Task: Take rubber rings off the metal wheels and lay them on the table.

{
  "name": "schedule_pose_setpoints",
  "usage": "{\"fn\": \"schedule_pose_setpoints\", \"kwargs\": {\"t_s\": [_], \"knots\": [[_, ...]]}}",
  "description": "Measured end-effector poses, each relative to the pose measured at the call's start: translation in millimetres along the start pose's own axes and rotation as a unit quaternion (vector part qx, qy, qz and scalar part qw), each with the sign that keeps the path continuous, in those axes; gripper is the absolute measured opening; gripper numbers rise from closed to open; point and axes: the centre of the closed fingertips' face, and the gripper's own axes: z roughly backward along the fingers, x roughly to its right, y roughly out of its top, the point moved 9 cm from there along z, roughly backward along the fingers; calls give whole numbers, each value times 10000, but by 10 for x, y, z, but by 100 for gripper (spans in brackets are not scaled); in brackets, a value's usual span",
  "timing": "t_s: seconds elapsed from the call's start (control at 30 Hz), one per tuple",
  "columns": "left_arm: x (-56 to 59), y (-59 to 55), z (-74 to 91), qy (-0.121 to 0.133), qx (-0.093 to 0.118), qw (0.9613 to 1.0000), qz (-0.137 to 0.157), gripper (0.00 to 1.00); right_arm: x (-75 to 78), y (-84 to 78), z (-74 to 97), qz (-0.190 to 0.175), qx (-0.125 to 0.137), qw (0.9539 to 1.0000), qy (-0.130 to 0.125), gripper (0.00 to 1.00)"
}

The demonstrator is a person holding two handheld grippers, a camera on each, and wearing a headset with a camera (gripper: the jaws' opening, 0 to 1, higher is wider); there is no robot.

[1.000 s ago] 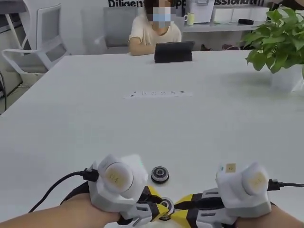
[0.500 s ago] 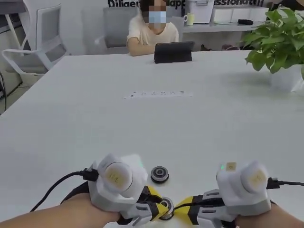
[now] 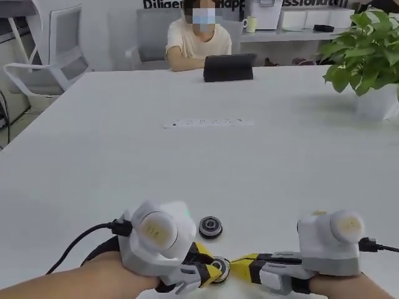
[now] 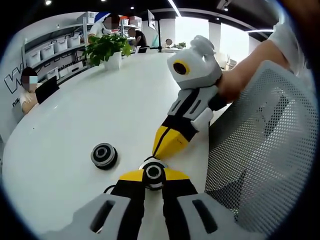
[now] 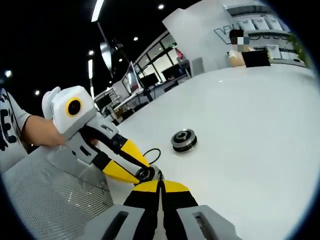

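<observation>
Wheel (image 4: 153, 173) is pinched between the left gripper (image 3: 214, 271) jaws, with the right gripper (image 5: 160, 184), tips pressed together, set against its rim; the rubber ring (image 4: 150, 164) is best hooked there and peeled outward, the second wheel (image 3: 210, 227) just beyond being avoided.

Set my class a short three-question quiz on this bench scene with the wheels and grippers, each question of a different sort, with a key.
1. True or false: the left gripper clamps a metal wheel in its jaws.
2. The second wheel is: A lying free on the table; B stacked on the held one; C hanging in the air.
3. Fill in: the jaws of the right gripper, close by the held wheel, are ____ (open/shut).
Key: 1 true; 2 A; 3 shut.
</observation>
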Motion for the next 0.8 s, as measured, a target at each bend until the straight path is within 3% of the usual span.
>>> {"fn": "schedule_pose_setpoints", "kwargs": {"t_s": [0.23, 0.6, 0.8], "knots": [[0, 0, 0, 17, 8, 10000, -13, 7, -50, 40, -7, 1, 43, 10000, 80, 0], [-2, 8, -4, 24, -22, 10000, -14, 7, -62, 61, -12, 68, -35, 10000, 7, 0], [-2, 12, -8, 22, -50, 10000, -37, 7, -166, 77, -58, 250, -72, 9995, 174, 0]]}}
